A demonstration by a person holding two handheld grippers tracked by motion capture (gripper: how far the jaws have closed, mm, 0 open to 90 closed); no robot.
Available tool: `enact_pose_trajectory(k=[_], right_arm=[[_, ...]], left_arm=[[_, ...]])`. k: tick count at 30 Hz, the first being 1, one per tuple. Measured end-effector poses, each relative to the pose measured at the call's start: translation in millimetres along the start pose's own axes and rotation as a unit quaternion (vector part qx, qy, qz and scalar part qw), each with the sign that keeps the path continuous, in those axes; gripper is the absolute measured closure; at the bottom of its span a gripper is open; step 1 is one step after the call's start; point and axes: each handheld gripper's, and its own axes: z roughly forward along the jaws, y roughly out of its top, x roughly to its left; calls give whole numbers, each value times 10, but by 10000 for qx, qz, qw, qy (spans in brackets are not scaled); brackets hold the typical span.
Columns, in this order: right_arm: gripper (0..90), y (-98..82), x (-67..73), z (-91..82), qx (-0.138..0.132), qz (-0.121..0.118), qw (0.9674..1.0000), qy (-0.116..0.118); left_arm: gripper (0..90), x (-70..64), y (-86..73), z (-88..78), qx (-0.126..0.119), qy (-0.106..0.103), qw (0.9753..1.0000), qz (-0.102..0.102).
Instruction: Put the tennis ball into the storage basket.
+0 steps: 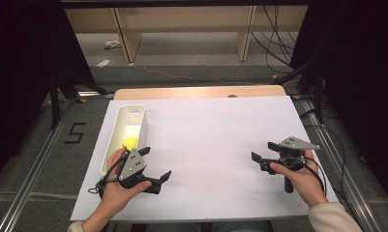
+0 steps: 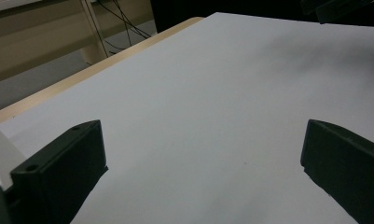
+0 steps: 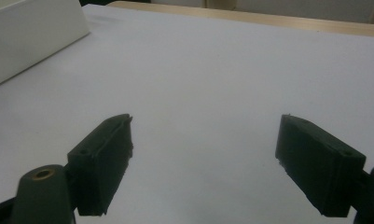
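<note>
White paper sheet covers the wooden table, and I see both of my grippers low over it, nothing between either pair of jaws.

Left gripper: I have it at the near left of the sheet, hand wrapped round the body, grey plate on top, jaws pointing toward the middle of the table. In the left gripper view the two black jaws stand wide apart with bare paper between them. Empty.

Right gripper: near right of the sheet, jaws pointing left toward the other gripper, well apart from it. In the right gripper view the jaws are also spread with bare paper in the gap. Empty too.

White bin: long, narrow, open-topped, lying along the left edge of the sheet, just beyond my left hand. Its wall shows at the upper left of the right gripper view.

Yellow thing: small, round-ish, lying inside the bin toward its near end, close to the left gripper but not touched by it. Too small for me to say what it is.

Floor beyond the table has loose cables.
</note>
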Motion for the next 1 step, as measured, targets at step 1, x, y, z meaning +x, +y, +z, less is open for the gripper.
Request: enact_pose_trajectory(k=[1], right_arm=[[193,0,4,-1,3,9,10000,-5]], left_arm=[[0,1,0,1,6,-1,10000,4]])
